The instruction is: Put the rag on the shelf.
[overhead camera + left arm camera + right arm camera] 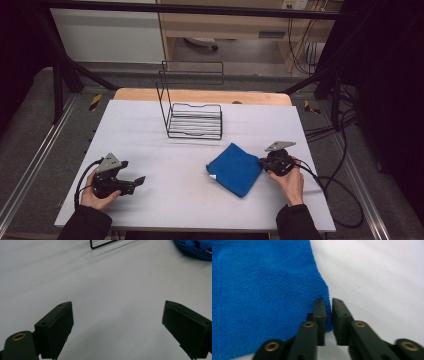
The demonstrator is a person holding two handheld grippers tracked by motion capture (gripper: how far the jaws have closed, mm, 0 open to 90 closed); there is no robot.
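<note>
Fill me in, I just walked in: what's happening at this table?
A person works a two-jaw gripper in each hand. The right gripper has its jaws nearly together on the edge of a folded blue terry cloth lying on the white table. The left gripper rests open over bare tabletop. A black wire rack stands empty behind.

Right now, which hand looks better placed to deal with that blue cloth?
The right gripper: its jaws sit nearly shut at the blue cloth's edge. The left gripper rests open, well apart from it.
</note>
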